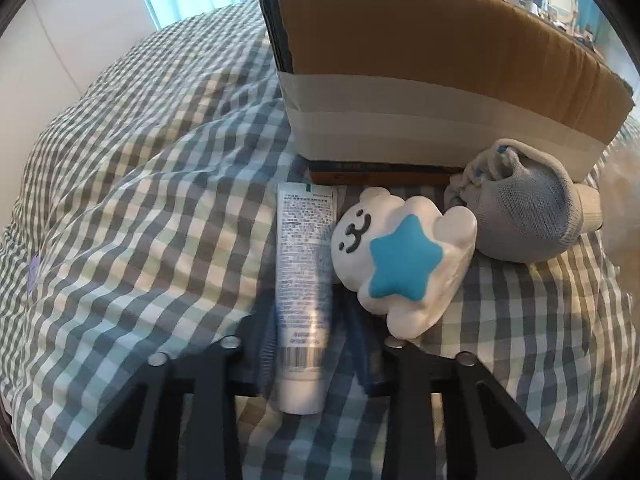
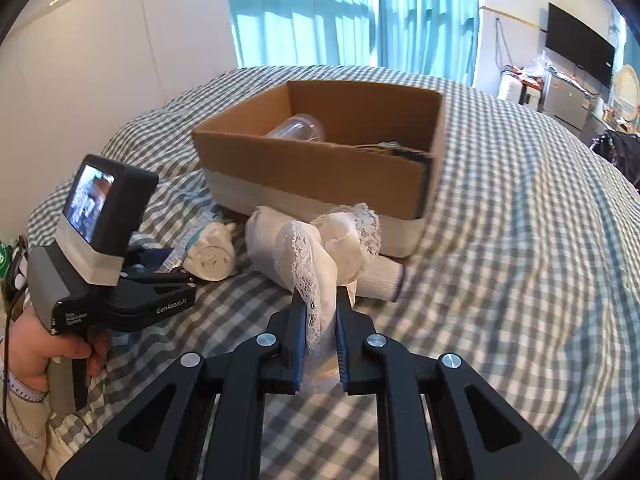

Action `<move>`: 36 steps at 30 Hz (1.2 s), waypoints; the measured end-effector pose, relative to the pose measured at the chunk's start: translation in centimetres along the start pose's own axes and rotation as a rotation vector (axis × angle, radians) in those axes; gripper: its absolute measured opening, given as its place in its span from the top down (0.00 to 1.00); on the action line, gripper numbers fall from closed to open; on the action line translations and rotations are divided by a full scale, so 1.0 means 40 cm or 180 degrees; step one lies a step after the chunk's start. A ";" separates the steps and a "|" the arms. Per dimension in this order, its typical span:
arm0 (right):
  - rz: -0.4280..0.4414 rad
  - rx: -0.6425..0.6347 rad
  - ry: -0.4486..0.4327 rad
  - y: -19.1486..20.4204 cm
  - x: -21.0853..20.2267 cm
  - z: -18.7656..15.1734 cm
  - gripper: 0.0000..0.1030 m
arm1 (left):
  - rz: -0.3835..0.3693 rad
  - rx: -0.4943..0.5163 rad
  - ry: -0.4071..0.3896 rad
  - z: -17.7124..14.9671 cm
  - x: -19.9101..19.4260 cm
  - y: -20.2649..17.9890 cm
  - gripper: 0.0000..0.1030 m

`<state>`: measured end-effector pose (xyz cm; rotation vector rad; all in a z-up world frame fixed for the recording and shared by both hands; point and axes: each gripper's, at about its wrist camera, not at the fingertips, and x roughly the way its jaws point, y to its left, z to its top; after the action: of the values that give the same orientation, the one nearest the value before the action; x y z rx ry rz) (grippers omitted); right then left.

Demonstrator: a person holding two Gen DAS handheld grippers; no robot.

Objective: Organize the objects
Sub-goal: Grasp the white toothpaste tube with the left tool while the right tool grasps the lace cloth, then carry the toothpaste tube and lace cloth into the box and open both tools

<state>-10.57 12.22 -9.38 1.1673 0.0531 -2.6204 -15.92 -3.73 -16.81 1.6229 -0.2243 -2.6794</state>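
Note:
A cardboard box (image 1: 424,80) stands on the checked bed, open at the top in the right wrist view (image 2: 320,160). In front of it lie a white tube (image 1: 304,280), a white toy with a blue star (image 1: 404,264) and a grey sock (image 1: 524,216). My left gripper (image 1: 308,344) is open, its fingers on either side of the tube's lower end. My right gripper (image 2: 320,308) is shut on a white lace cloth (image 2: 320,248) and holds it just above the bed in front of the box. The left gripper's body (image 2: 104,260) shows at the left in the right wrist view.
The box holds a clear plastic item (image 2: 298,128) and something dark at its right end. A white sock (image 2: 380,276) lies under the lace cloth. A TV (image 2: 580,48) and cluttered furniture stand beyond the bed at the right; curtains hang behind.

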 end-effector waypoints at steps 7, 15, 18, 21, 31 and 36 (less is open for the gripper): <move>0.0008 0.0078 -0.0026 -0.033 -0.035 -0.029 0.88 | -0.0186 -0.0256 -0.0158 -0.035 -0.075 0.007 0.76; -0.0040 0.0088 -0.0149 -0.035 -0.111 -0.046 0.88 | -0.0210 -0.0369 -0.0330 -0.079 -0.175 -0.013 0.76; -0.0061 0.0070 -0.0214 -0.034 -0.143 -0.046 0.88 | -0.0242 -0.0376 -0.0454 -0.082 -0.224 -0.018 0.76; -0.0080 0.0048 -0.0283 -0.026 -0.174 -0.045 0.88 | -0.0291 -0.0350 -0.0569 -0.074 -0.265 -0.022 0.76; -0.0143 -0.0047 -0.0555 0.002 -0.272 -0.018 0.88 | -0.0445 -0.0219 -0.0972 -0.066 -0.404 -0.055 0.76; -0.0164 -0.0105 -0.0680 0.010 -0.305 0.015 0.88 | -0.0498 -0.0188 -0.1135 -0.041 -0.451 -0.064 0.76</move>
<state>-3.13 14.55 0.01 0.8806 0.0849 -2.7621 -5.87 -0.06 -1.95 1.1829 -0.0159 -3.0467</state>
